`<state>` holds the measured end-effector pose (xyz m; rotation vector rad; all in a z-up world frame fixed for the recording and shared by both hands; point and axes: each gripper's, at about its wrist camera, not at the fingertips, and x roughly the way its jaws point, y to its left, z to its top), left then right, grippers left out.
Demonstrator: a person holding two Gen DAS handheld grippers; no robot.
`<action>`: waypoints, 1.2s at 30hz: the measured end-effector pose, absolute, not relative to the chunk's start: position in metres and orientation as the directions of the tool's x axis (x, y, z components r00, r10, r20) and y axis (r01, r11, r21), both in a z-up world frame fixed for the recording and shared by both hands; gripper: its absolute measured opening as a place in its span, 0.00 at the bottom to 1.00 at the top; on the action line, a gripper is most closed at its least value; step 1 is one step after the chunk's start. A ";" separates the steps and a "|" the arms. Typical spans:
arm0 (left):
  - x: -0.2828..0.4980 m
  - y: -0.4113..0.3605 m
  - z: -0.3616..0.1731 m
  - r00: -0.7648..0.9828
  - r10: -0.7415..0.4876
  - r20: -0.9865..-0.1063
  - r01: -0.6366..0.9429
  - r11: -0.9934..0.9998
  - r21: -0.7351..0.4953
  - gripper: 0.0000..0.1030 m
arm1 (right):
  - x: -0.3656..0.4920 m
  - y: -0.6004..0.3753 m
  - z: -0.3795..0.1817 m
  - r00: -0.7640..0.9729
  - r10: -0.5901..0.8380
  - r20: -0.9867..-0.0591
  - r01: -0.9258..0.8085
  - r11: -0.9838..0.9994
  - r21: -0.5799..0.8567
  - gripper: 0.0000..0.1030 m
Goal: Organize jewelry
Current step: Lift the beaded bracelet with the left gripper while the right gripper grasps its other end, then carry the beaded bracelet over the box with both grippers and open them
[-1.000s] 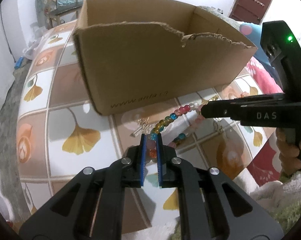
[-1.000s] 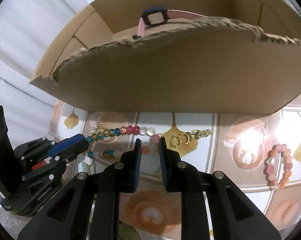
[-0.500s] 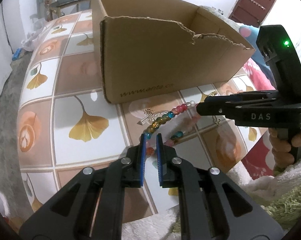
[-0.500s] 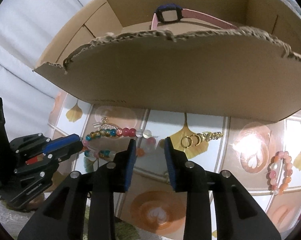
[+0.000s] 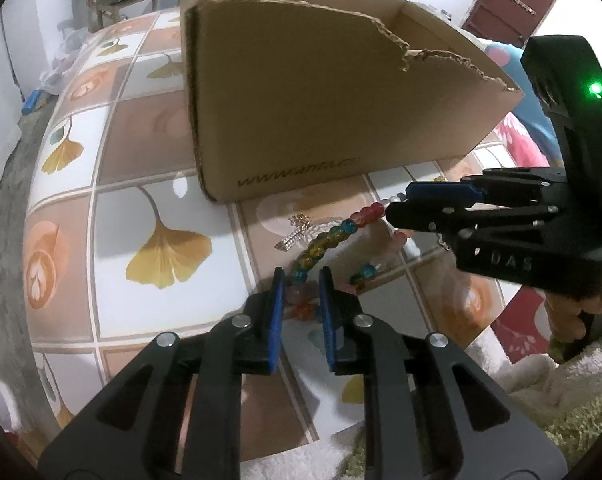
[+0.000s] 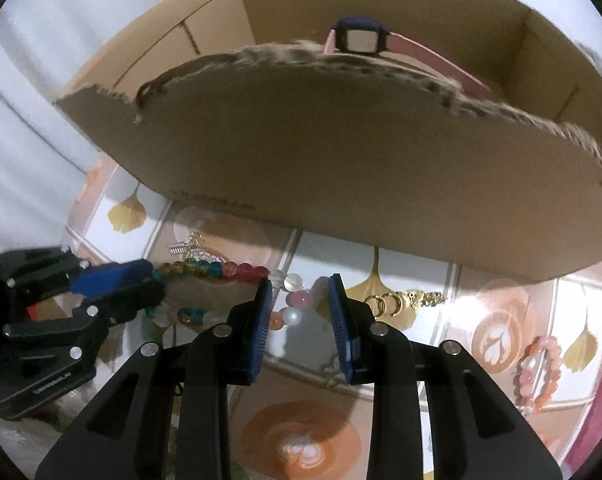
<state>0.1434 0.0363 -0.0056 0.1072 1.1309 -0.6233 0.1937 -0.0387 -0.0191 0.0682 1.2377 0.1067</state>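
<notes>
A multicoloured bead necklace (image 5: 328,240) lies on the tiled tabletop in front of an open cardboard box (image 5: 309,120). My left gripper (image 5: 301,280) is open, its jaws either side of the necklace's near end. My right gripper (image 6: 301,284) is open, with the necklace's pale and pink beads (image 6: 297,300) between its jaws. In the left wrist view the right gripper (image 5: 397,204) reaches in from the right at the red beads. In the right wrist view the left gripper (image 6: 149,276) sits at the necklace's other end. A pink-strapped watch (image 6: 361,40) lies inside the box (image 6: 341,152).
A silver hair clip (image 5: 297,232) lies beside the necklace. Gold earrings (image 6: 397,302) and a pink bead bracelet (image 6: 539,372) lie to the right in the right wrist view. The tabletop has a ginkgo-leaf tile pattern (image 5: 169,252). A white towel (image 5: 541,380) lies at the near right edge.
Both grippers have opened wider; the left let go of the beads it was shut on. The right gripper has moved a little nearer the necklace.
</notes>
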 end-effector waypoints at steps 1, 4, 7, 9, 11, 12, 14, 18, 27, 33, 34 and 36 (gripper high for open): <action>0.144 0.036 -0.006 0.280 -0.405 -0.870 0.517 0.827 -0.219 0.16 | 0.194 -0.034 -0.020 0.325 0.108 -0.940 -0.056 0.994 0.095 0.27; 0.143 0.033 -0.005 0.297 -0.381 -0.876 0.519 0.834 -0.187 0.16 | 0.191 -0.021 -0.022 0.334 0.082 -0.939 -0.093 0.994 0.054 0.23; 0.144 0.031 -0.004 0.309 -0.357 -0.881 0.505 0.847 -0.166 0.16 | 0.190 -0.012 -0.024 0.336 0.091 -0.937 -0.103 0.993 0.060 0.18; 0.144 0.031 -0.004 0.316 -0.351 -0.882 0.496 0.853 -0.162 0.16 | 0.189 -0.008 -0.025 0.341 0.095 -0.935 -0.111 0.992 0.060 0.10; 0.143 0.031 -0.004 0.331 -0.342 -0.879 0.489 0.859 -0.151 0.16 | 0.188 -0.004 -0.026 0.352 0.099 -0.931 -0.119 0.991 0.061 0.10; 0.143 0.031 -0.004 0.341 -0.338 -0.877 0.485 0.862 -0.144 0.16 | 0.186 -0.004 -0.027 0.357 0.103 -0.928 -0.121 0.991 0.063 0.10; 0.140 0.029 -0.005 0.360 -0.330 -0.873 0.483 0.866 -0.128 0.13 | 0.183 -0.003 -0.028 0.368 0.114 -0.923 -0.121 0.990 0.074 0.10; 0.132 0.022 -0.005 0.399 -0.321 -0.859 0.500 0.861 -0.090 0.08 | 0.177 -0.007 -0.025 0.394 0.142 -0.908 -0.114 0.988 0.105 0.10; 0.105 0.020 0.072 0.503 -0.421 -0.755 0.557 0.825 -0.089 0.08 | 0.142 -0.018 0.051 0.539 0.173 -0.824 -0.148 0.983 0.109 0.10; 0.124 0.014 0.159 0.610 -0.521 -0.597 0.615 0.786 -0.057 0.08 | 0.150 -0.049 0.130 0.700 0.190 -0.689 -0.219 0.975 0.047 0.10; 0.133 0.010 0.165 0.618 -0.520 -0.590 0.618 0.785 -0.045 0.08 | 0.165 -0.071 0.141 0.705 0.186 -0.685 -0.219 0.975 0.040 0.10; 0.153 0.002 0.171 0.638 -0.496 -0.588 0.615 0.789 0.002 0.08 | 0.202 -0.095 0.143 0.665 0.231 -0.710 -0.239 0.967 0.091 0.10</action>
